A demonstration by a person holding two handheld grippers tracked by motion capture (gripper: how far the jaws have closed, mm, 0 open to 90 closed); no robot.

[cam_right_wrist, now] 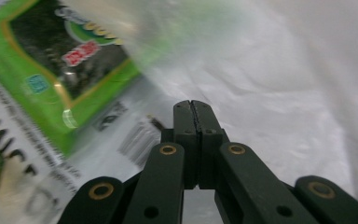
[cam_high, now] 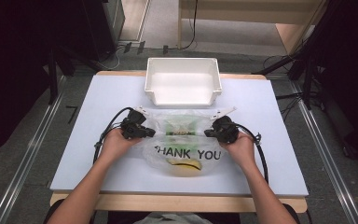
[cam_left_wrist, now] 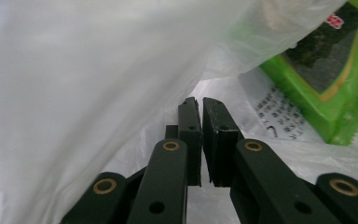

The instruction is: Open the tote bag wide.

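- Left tongs [cam_high: 150,131] and right tongs [cam_high: 208,133] are both clenched, each apparently pinching a side of the thin translucent plastic "THANK YOU" bag [cam_high: 182,154].
- It lies on the white tabletop [cam_high: 270,154], near the white rectangular plastic bin [cam_high: 183,81].
- Inside it: a green seaweed snack packet [cam_left_wrist: 328,70] and something yellow [cam_high: 186,166].
- Step, as I judge: holding the mouth spread; next, lifting both sides evenly.

Lab-like recording space, white-topped counter [cam_high: 121,93] on a wooden frame, metal floor rails [cam_high: 28,154], loose cables [cam_high: 116,53] on grey carpet, dark equipment stands [cam_high: 307,70] around
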